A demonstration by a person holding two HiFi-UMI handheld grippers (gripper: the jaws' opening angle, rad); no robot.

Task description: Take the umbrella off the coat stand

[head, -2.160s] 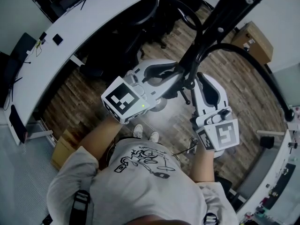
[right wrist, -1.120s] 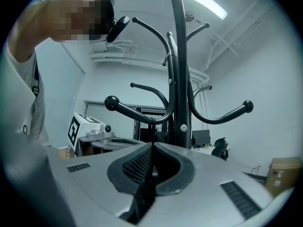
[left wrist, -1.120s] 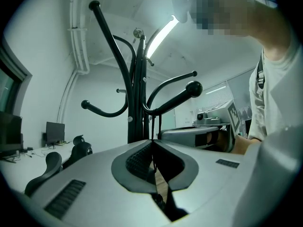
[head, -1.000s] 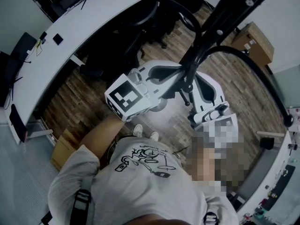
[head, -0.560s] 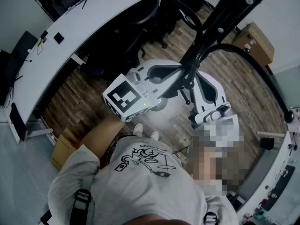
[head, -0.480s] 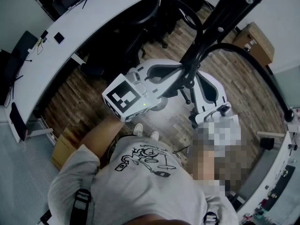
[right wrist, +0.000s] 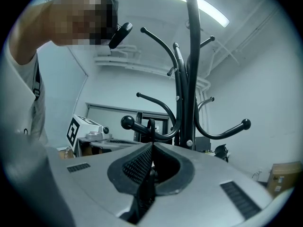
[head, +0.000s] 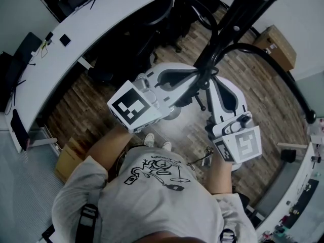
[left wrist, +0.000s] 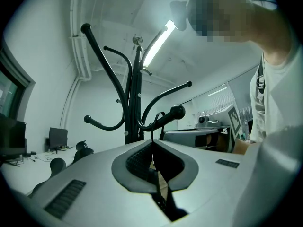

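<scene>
The black coat stand (head: 223, 29) rises at the top middle of the head view, and both grippers meet at one of its curved hooks. The umbrella's thin black strap (left wrist: 152, 129) hangs over a ball-tipped hook (left wrist: 177, 111) and runs down into my left gripper (left wrist: 152, 141), which is shut on it. In the right gripper view the same strap (right wrist: 150, 126) loops over the hook (right wrist: 127, 122) and drops into the shut tips of my right gripper (right wrist: 151, 144). From above, the left gripper (head: 198, 79) and right gripper (head: 211, 82) face each other. The umbrella's body is hidden beneath them.
A long white curved desk (head: 76, 39) runs along the upper left, with dark office chairs (head: 152, 19) beside it. A cardboard box (head: 276, 44) stands at the upper right and another (head: 68, 158) at the left. Other stand arms (head: 283, 80) arc out on the right.
Both grippers stay at the same hook. The left one has eased slightly to the left and the right one sits a little lower.
</scene>
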